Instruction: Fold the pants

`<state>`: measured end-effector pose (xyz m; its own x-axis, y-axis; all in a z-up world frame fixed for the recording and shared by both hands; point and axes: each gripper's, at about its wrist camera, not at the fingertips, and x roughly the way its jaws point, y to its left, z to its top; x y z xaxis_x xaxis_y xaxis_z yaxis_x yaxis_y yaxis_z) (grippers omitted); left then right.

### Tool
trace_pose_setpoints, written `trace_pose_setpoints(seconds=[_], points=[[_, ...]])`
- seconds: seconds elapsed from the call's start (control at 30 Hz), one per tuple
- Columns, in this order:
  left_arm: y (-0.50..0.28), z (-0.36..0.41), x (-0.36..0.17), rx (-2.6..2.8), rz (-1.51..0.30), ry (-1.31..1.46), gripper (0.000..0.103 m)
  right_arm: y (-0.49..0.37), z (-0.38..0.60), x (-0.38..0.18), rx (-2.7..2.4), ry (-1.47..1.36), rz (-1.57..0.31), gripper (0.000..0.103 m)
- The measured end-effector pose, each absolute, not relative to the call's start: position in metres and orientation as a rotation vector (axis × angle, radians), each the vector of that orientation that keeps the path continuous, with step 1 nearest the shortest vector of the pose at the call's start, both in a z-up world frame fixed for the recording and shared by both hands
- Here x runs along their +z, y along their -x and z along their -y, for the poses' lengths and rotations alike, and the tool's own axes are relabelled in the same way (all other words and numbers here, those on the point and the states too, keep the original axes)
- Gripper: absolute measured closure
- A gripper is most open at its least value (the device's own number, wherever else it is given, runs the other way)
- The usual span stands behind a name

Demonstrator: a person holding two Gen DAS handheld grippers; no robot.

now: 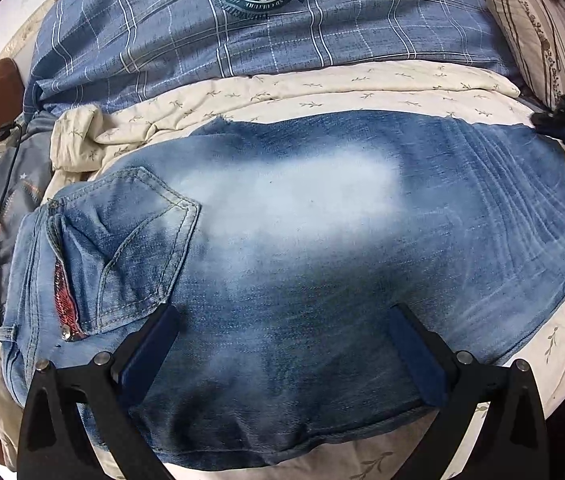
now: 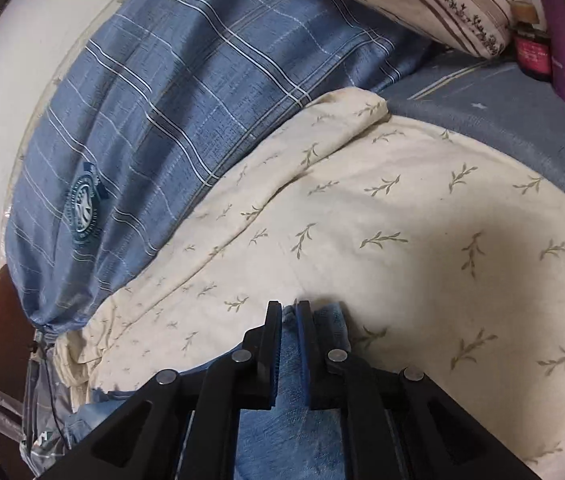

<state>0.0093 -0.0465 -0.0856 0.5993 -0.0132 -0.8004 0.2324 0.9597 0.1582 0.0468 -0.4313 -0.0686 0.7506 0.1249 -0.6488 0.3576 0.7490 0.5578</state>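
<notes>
Denim, nearest item: my left tongs (image 1: 282,344) gape wide above the jeans (image 1: 302,220), gripping nothing. Jeans lie lengthwise across the bed (image 2: 422,248), waistband leftward. My right tongs (image 2: 290,344) pinch the far hem end, best placed to fold.

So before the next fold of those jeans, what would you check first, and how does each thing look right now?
1. Right tongs shut on the jeans: ok.
2. Left tongs open above the denim, holding nothing: ok.
3. Jeans lying flat on the cream sheet: ok, some wrinkles.
4. Pocket end lying smooth: not ok, bunched.
5. Both layers caught in the right grip: cannot tell.
</notes>
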Motion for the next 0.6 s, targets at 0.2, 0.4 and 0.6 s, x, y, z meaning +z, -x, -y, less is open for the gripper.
trace_pose_setpoints(seconds=[0.2, 0.4, 0.6], points=[[-0.009, 0.044, -0.081, -0.131, -0.905, -0.242, 0.000, 0.006, 0.446, -0.039, -0.143, -0.737, -0.616, 0.091], [-0.003, 0.048, -0.070, -0.157, -0.853, -0.222, 0.000, 0.049, 0.457, -0.042, -0.067, -0.887, -0.590, 0.090], [0.000, 0.064, -0.076, -0.237, -0.871, -0.274, 0.000, 0.084, 0.450, -0.050, 0.068, -1.051, -0.561, 0.089]])
